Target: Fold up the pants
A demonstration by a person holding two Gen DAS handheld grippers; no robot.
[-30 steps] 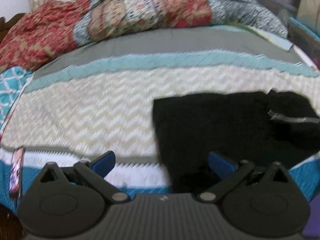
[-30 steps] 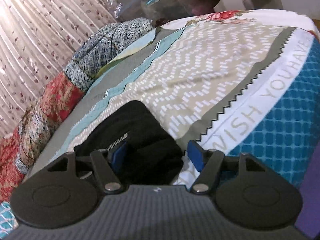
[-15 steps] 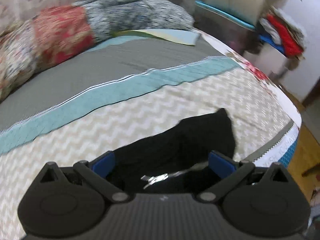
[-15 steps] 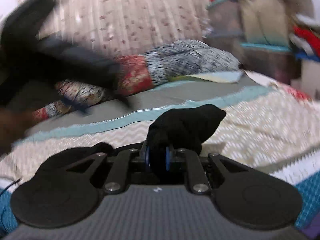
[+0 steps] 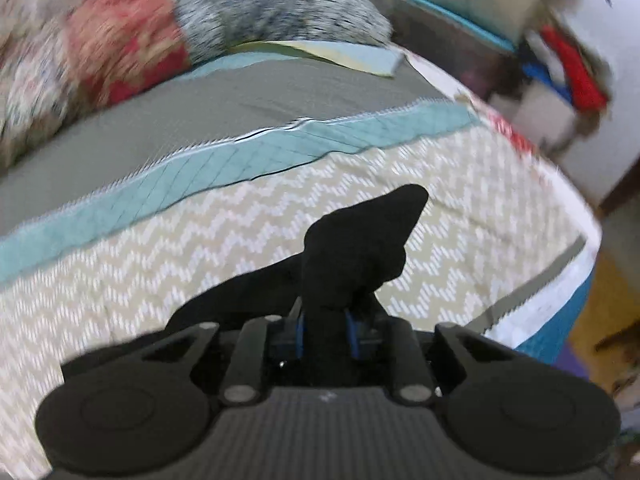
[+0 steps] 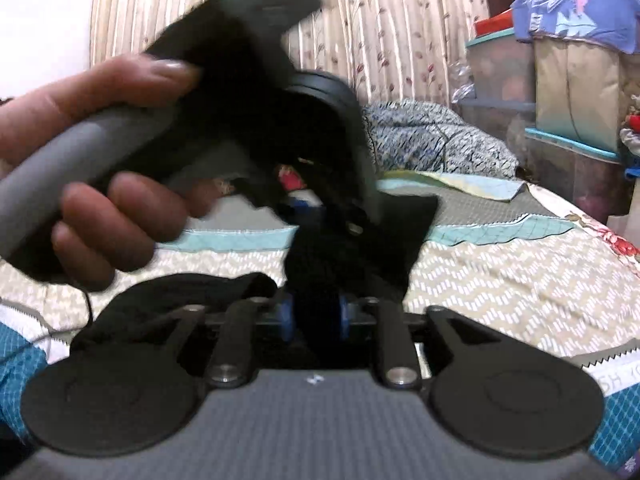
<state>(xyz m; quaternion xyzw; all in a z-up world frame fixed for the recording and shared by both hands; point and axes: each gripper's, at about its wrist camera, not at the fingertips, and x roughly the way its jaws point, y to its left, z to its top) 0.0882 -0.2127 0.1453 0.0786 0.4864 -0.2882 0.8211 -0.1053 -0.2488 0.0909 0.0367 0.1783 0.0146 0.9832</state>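
Observation:
The black pants (image 5: pixel 360 240) are pinched up off the patterned bedspread (image 5: pixel 200 248). My left gripper (image 5: pixel 325 330) is shut on a bunched fold of the pants, whose tip sticks up ahead of the blue pads. My right gripper (image 6: pixel 314 316) is shut on another part of the black pants (image 6: pixel 360 248). In the right wrist view the left gripper body and the hand holding it (image 6: pixel 104 184) are close in front, just left of and above my right fingers. More of the pants lies low on the bed at the left (image 6: pixel 180 292).
A rolled red and blue quilt (image 5: pixel 200 40) lies along the far side of the bed. Storage boxes and piled clothes (image 6: pixel 560 80) stand past the bed's right end. A curtain (image 6: pixel 400 40) hangs behind. The bed edge drops to the floor at the right (image 5: pixel 580 280).
Both grippers closed on the pants: the right by half a second ago, the left since then. The cloth is lifted, and the left gripper has come close in front of the right one.

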